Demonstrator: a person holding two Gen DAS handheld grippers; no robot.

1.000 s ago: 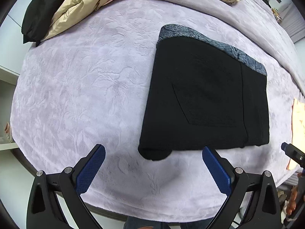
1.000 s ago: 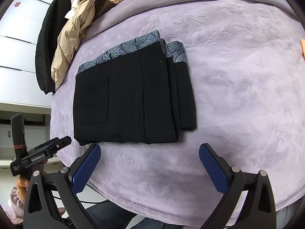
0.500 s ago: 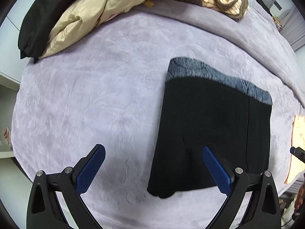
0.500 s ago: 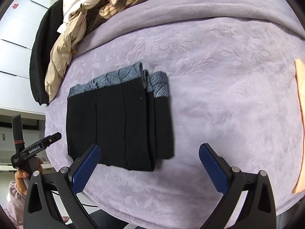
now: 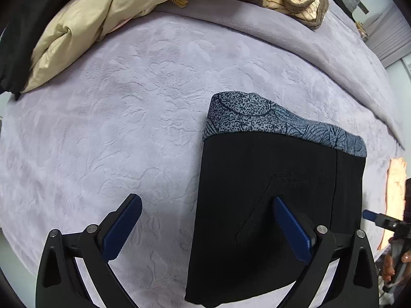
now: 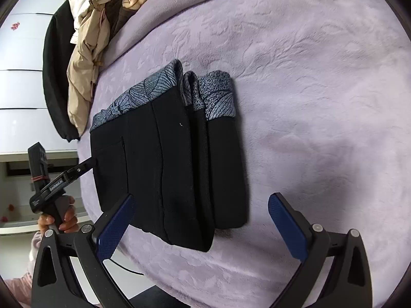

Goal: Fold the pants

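Pants (image 5: 277,192) sit folded into a neat stack on the bed (image 5: 128,128); left gripper (image 5: 205,224) and right gripper (image 6: 200,220) hover spread wide, gripping nothing; probably only tidying remains.

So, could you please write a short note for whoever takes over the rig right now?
Left gripper: jaws open, holding nothing, hovering over the left edge of the pants.
Right gripper: jaws open, holding nothing, over the pants' near right corner.
The pants lie folded into a compact stack on the purple blanket, patterned waistband at the far end.
Done: the folds look complete.
Left: probably only a check or tidying of the stacked edges on the right side; a pile of clothes sits at the far edge.
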